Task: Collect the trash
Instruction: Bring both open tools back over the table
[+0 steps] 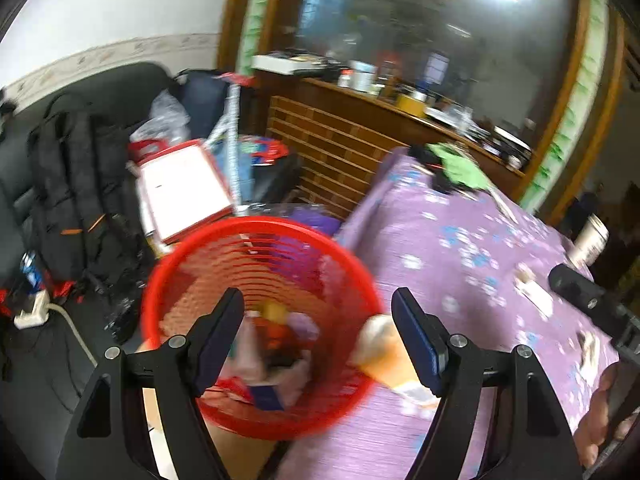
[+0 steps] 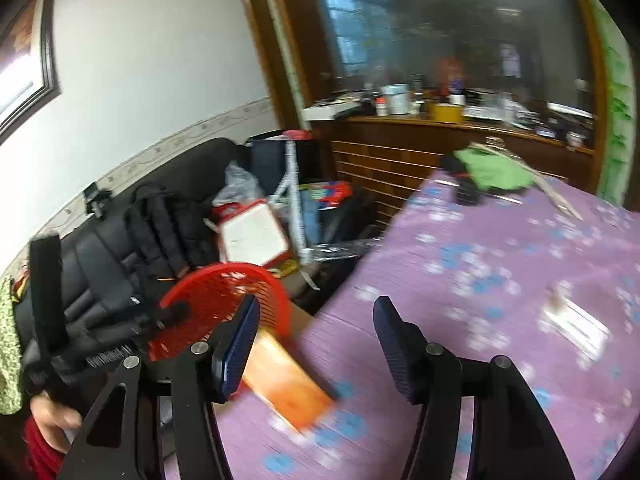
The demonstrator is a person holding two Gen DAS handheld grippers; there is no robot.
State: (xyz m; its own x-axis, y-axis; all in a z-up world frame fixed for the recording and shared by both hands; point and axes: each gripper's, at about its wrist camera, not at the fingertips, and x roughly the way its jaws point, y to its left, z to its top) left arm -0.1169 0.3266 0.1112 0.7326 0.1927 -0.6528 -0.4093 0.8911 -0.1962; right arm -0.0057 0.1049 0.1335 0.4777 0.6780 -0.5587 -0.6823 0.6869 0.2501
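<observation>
At table edge, orange packet (image 2: pixel 286 384) basket-pointing.

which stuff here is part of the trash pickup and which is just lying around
Part of the job:
- red mesh bin holding wrappers
- orange packet at the table edge
- small white scrap on the purple cloth
- left gripper and right gripper, both open

Just lying about:
- black backpack
- green cloth
- red-framed whiteboard
- cluttered wooden counter

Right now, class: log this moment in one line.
left tongs: open | right tongs: open | orange wrapper: table edge | red basket: holds trash
</observation>
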